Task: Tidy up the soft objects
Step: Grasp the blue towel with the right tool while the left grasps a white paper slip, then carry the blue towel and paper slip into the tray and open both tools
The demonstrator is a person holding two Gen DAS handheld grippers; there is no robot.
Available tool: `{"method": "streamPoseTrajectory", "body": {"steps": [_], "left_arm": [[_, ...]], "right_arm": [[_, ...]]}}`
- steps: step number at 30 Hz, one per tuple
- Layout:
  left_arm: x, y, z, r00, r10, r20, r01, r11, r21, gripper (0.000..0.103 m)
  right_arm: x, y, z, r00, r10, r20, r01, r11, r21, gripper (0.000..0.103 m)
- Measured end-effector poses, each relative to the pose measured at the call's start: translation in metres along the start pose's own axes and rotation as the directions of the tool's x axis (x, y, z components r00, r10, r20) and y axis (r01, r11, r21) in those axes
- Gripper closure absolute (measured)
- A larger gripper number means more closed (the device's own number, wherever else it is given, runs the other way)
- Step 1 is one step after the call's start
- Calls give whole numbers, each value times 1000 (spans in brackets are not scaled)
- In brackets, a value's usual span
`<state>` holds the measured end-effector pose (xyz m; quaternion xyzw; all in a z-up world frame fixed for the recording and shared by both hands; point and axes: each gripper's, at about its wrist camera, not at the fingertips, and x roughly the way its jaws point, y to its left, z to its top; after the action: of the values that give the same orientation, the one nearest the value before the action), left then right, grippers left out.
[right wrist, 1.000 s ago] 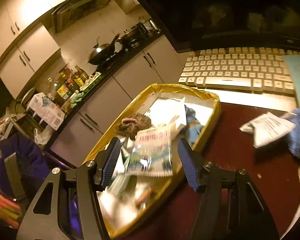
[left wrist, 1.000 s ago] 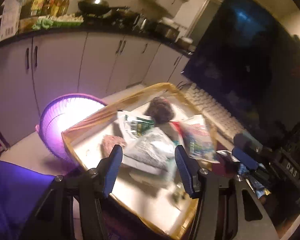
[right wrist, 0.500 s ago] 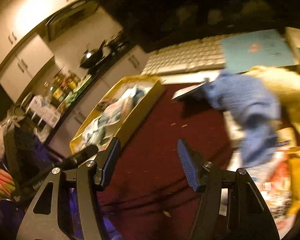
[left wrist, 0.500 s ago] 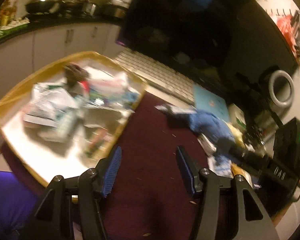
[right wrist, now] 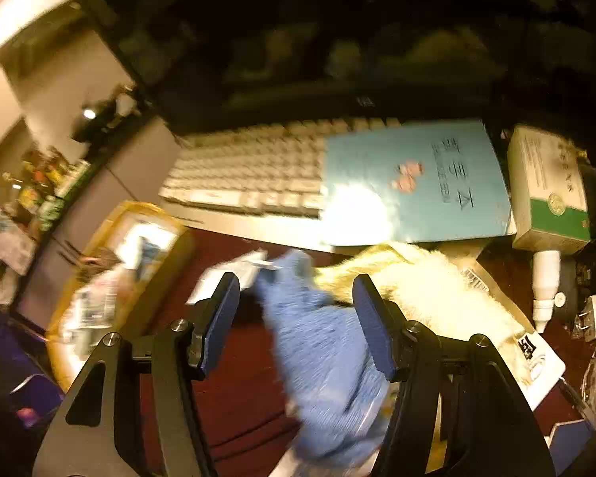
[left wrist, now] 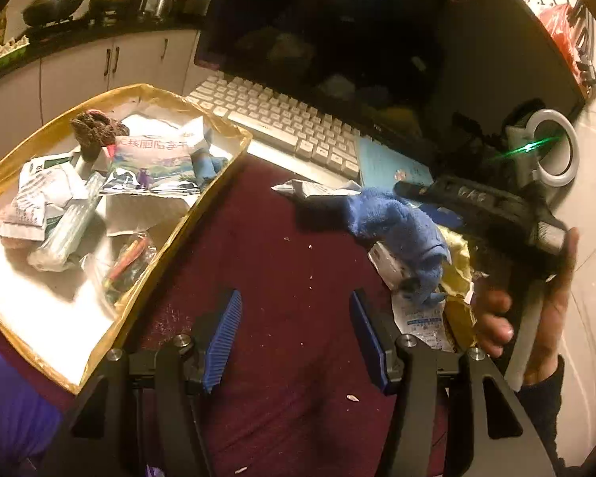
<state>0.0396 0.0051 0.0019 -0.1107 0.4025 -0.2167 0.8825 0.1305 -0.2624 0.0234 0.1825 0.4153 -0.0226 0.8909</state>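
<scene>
A blue fuzzy cloth (left wrist: 397, 230) lies on the dark red table mat, partly over a yellow fluffy item (left wrist: 459, 254) and white packets. In the right wrist view the blue cloth (right wrist: 322, 342) lies between my right gripper's (right wrist: 296, 310) open fingers, with the yellow fluffy item (right wrist: 429, 290) just right of it. My left gripper (left wrist: 296, 336) is open and empty over bare mat, left of the blue cloth. A gold tray (left wrist: 202, 214) at left holds packets, a brown fuzzy thing (left wrist: 95, 129) and a small blue item (left wrist: 208, 165).
A white keyboard (left wrist: 282, 123) and dark monitor (left wrist: 377, 39) stand behind the mat. A light blue booklet (right wrist: 413, 183), a green-and-white box (right wrist: 548, 190) and a white dropper bottle (right wrist: 544, 286) lie at right. A hand holds the right gripper's body (left wrist: 492, 206) at the right.
Both grippers swung right, away from the tray, toward the blue cloth. The right gripper has come close over the cloth. Both stay open.
</scene>
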Motion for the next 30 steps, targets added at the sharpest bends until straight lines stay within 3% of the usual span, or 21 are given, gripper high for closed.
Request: {"method": "streamPoseTrajectory", "body": {"steps": [3, 6, 10, 14, 16, 18, 21, 30], "left_arm": [[7, 0, 13, 1000, 0, -11, 0, 1000, -1, 46], [29, -1, 38, 998, -40, -51, 40, 999, -9, 46], [77, 3, 82, 993, -48, -111, 40, 997, -69, 46], [128, 1, 106, 979, -18, -202, -6, 993, -116, 49], [143, 2, 110, 979, -11, -202, -18, 990, -141, 64], [153, -2, 108, 975, 19, -221, -47, 991, -123, 88], [142, -7, 101, 980, -9, -198, -17, 992, -127, 100], [78, -1, 68, 989, -88, -122, 69, 986, -153, 102]], "right_arm": [[9, 0, -11, 1000, -5, -11, 4, 998, -58, 43], [14, 4, -15, 999, -49, -18, 47, 995, -93, 57], [7, 2, -16, 999, -42, 5, 42, 995, -86, 65], [6, -2, -17, 999, -30, 21, 31, 998, -58, 66], [6, 0, -19, 999, -35, 24, 36, 997, -67, 65], [5, 1, -19, 999, -36, 30, 38, 997, -74, 65], [2, 1, -19, 999, -18, 45, 21, 997, -68, 66], [-20, 8, -19, 988, 52, 146, -41, 996, -79, 75]]}}
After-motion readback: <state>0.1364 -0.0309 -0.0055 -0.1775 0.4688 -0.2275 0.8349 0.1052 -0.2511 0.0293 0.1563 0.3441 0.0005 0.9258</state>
